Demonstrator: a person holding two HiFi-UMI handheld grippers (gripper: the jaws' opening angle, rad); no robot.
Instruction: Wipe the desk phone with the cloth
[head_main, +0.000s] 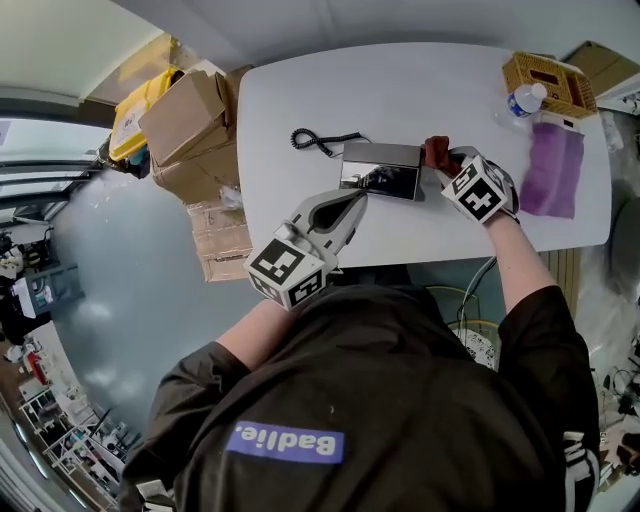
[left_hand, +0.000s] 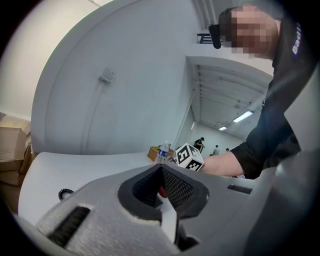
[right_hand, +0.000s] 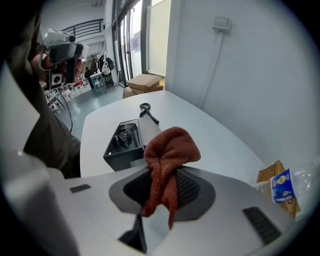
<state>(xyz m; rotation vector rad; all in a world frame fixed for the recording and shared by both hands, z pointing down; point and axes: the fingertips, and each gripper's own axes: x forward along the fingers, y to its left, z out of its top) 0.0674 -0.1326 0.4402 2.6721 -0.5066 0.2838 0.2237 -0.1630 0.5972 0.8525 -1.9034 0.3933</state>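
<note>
Two claws work over the white table (head_main: 420, 80), and off beyond the left claw (head_main: 352, 203) sit cardboard boxes (head_main: 188, 122), contents unseen. Between the claws lies the desk phone (head_main: 380, 170), just ahead of the left claw's empty, pressed-together jaws. Past the right claw (right_hand: 162, 175) there's a wicker basket (head_main: 548, 82), its inside impossible to make out, a water bottle (head_main: 522, 100) just beside it, and that right claw is clenched on the red cloth (right_hand: 167, 150), bunched at the phone's end with its lower folds hidden between the pads.
</note>
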